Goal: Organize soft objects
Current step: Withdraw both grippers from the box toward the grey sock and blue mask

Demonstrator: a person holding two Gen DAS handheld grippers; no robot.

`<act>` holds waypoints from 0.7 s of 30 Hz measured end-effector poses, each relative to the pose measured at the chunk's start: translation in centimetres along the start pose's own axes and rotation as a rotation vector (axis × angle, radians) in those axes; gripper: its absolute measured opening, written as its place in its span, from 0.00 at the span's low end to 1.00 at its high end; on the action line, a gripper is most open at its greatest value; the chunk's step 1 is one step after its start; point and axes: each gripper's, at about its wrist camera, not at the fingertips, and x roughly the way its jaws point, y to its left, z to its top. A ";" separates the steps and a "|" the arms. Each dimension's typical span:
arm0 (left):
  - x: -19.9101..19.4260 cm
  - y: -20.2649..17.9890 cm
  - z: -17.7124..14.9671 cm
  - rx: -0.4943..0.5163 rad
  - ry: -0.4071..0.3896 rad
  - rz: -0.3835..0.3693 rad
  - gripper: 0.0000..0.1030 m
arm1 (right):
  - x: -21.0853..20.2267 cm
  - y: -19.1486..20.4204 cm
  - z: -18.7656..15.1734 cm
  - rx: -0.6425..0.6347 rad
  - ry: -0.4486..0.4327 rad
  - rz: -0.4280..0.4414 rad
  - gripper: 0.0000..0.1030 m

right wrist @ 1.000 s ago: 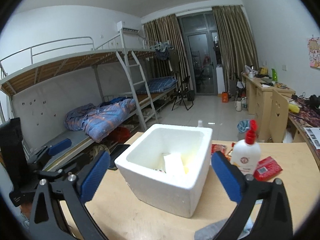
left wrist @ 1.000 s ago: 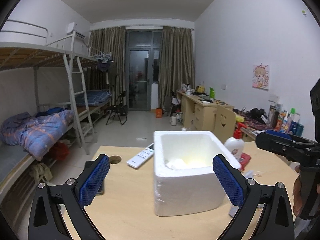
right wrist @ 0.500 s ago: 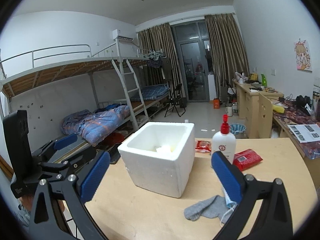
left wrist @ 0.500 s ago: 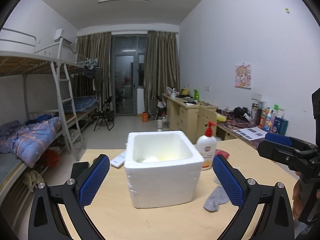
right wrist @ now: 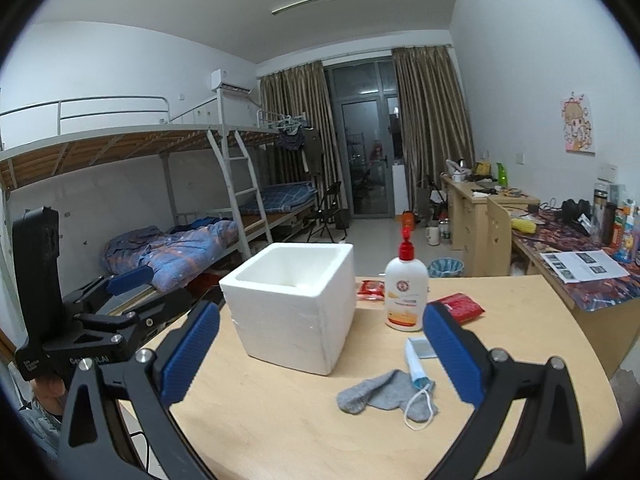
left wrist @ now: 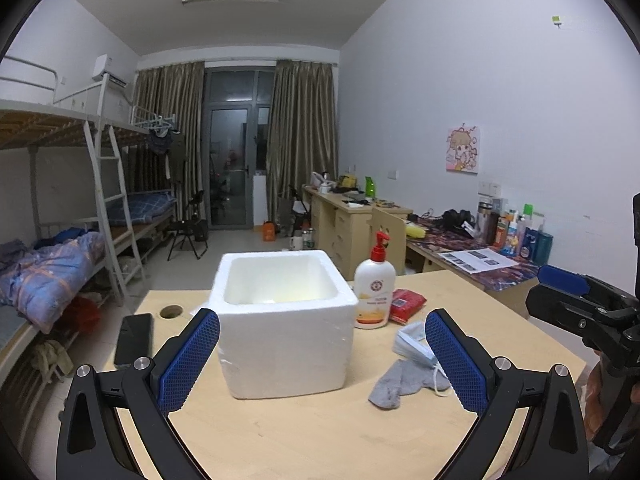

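Both grippers hung above the near edge of the table (left wrist: 320, 432), empty, fingers spread wide: the left gripper (left wrist: 322, 360) faced the box (left wrist: 286, 344), and the right gripper (right wrist: 320, 354) looked over the sock (right wrist: 374, 394) and the mask (right wrist: 416, 372).

The sock lay flat on the table just right of the box, apart from it, with the mask touching its far edge and one ear loop trailing over it. The step in hand appeared to be the next pick.

- Take the sock with the right gripper (the nearer one).
- Descend over the bunched middle of the fabric, not the thin toe end, so both pads catch cloth.
- Close low, near the tabletop; a high pinch would likely slip off.
- Keep clear of the ear loop, or the mask may be dragged along.
- Lift above the box rim before moving across, and steer clear of the bottle (right wrist: 404, 292).

Limits of view: the box floor was largely hidden behind its front wall; a pale patch inside could not be identified. The right finger covered part of the mask. The red packet (right wrist: 460, 306) label was unreadable.
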 end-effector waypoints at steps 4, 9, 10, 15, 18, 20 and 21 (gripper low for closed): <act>0.1 -0.7 -0.8 -0.013 0.002 -0.031 1.00 | -1.1 -0.8 -1.2 0.014 -0.008 -0.001 1.00; 0.6 -1.4 -1.7 -0.022 0.010 -0.066 1.00 | -1.9 -2.0 -2.1 0.037 -0.016 -0.015 1.00; 0.6 -1.5 -1.8 -0.026 0.006 -0.073 1.00 | -2.0 -2.2 -2.3 0.043 -0.017 -0.014 1.00; 0.6 -1.7 -2.8 -0.056 -0.016 -0.105 1.00 | -2.5 -2.7 -3.2 0.025 -0.029 -0.039 1.00; 0.9 -1.7 -3.6 -0.079 -0.015 -0.124 1.00 | -2.6 -2.7 -4.1 0.009 -0.031 -0.050 1.00; 1.2 -1.7 -4.2 -0.090 -0.020 -0.135 1.00 | -2.6 -2.7 -4.6 0.003 -0.029 -0.058 1.00; 1.4 -1.7 -4.5 -0.090 -0.023 -0.141 1.00 | -2.6 -2.7 -4.9 0.001 -0.031 -0.064 1.00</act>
